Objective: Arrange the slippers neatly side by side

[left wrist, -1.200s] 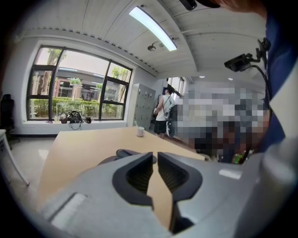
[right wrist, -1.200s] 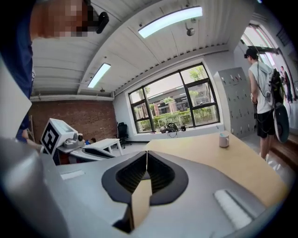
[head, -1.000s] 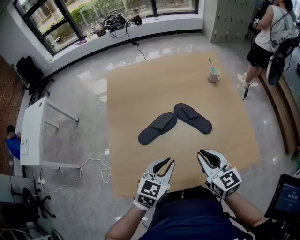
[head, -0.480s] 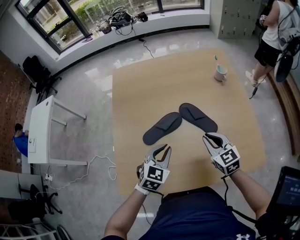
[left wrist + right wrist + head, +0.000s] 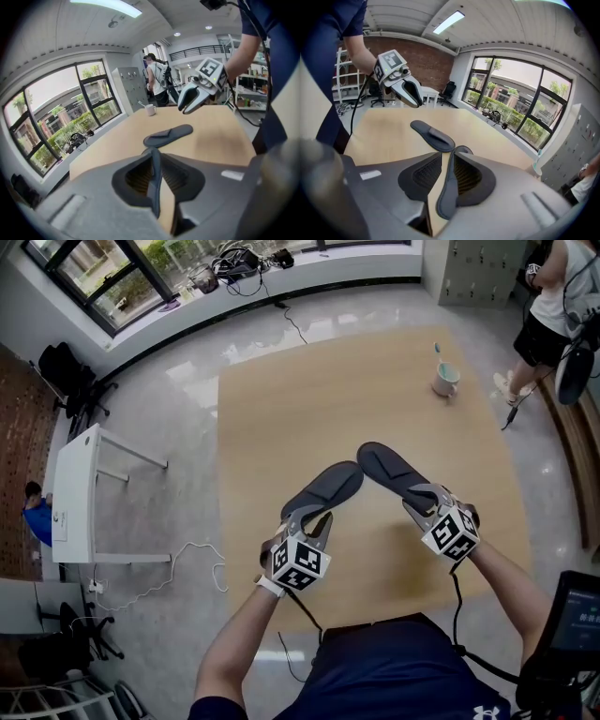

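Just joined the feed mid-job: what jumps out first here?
The left dark grey fabric slipper and the right dark grey fabric slipper form an inverted V on the light wooden table, far ends close together. The left gripper pinches the left slipper's near end; the right gripper has its jaws opening, with the right slipper's near end between them. A white mug stands at the far right.
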### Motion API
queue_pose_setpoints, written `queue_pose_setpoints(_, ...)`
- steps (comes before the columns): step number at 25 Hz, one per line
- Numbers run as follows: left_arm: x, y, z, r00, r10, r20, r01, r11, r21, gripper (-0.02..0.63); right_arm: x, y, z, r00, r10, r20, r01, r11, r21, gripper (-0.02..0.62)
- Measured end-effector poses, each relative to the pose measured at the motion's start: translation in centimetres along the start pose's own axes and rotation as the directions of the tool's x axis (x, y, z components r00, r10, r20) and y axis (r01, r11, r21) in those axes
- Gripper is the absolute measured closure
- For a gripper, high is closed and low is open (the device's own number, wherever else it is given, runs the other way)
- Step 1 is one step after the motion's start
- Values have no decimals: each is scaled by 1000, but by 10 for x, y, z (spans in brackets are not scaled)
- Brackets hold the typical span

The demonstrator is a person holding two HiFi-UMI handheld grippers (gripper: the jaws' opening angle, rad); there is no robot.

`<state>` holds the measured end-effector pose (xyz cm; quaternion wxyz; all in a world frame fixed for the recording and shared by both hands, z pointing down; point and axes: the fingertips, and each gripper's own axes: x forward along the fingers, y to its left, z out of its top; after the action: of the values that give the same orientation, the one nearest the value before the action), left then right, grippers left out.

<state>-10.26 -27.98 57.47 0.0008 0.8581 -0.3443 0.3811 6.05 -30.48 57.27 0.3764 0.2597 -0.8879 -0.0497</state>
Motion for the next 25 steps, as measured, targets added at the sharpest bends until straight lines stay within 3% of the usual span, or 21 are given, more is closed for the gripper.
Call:
queue_pose_setpoints(3, 25, 2, -14, 996, -53, -78, 60, 994, 95, 525, 20, -11, -21, 996, 64, -61, -65, 998, -20, 465)
queue_pose_setpoints(6, 47, 2, -33, 979, -107, -176, 140, 972, 189, 483, 37, -19, -42, 986, 121, -116, -126, 991, -38, 439)
queue_pose_setpoints(10, 60, 13, -65, 941, -141, -309, 235, 928, 290, 459, 56, -21, -56, 968, 173, -184, -199, 971, -136, 412)
queue_pose_setpoints(12, 66, 17, -73, 925, -159, -346, 284, 894, 347, 450, 64, -19, -64, 951, 199, -237, -254, 941, -226, 386)
queue_pose_setpoints(14, 69, 17, -81, 905, -182, -383, 342, 848, 405, 386, 71, -14, -73, 928, 226, -296, -319, 891, -321, 366)
queue_pose_setpoints(17, 79, 19, -93, 873, -205, -442, 427, 759, 492, 304, 83, -9, -84, 894, 260, -364, -403, 821, -404, 349)
queue_pose_setpoints(22, 94, 26, -102, 837, -221, -500, 509, 648, 566, 276, 94, -23, -93, 871, 291, -396, -448, 801, -398, 344)
queue_pose_setpoints(23, 94, 26, -107, 822, -227, -521, 538, 609, 583, 270, 95, -24, -95, 866, 301, -400, -461, 792, -401, 341)
queue_pose_setpoints(25, 93, 23, -120, 786, -230, -574, 601, 501, 623, 238, 97, -24, -100, 846, 316, -430, -499, 753, -428, 312)
